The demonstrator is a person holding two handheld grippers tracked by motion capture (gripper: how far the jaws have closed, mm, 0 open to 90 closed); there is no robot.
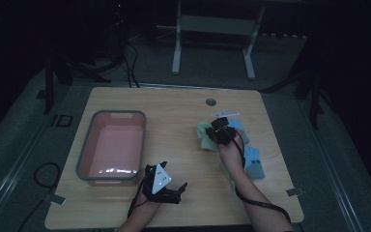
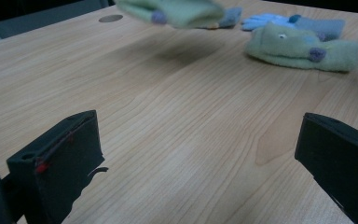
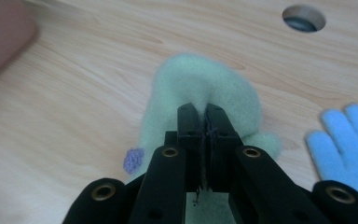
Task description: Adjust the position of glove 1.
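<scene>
Wooden table (image 1: 174, 111) carries a pink bin (image 1: 112, 146) at left. My left gripper (image 1: 166, 189) rests near the front edge, jaws wide apart. My right gripper (image 3: 204, 122) pinches the green mitten (image 3: 200, 88), blue glove (image 3: 349, 140) just right

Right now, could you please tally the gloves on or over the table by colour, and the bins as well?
Green gloves: 2, one held in the right gripper as the lifted green glove, one lying green glove.
Blue gloves: 2, a light blue glove and a duller blue glove.
Pink bin: 1.
Total: 5.
</scene>
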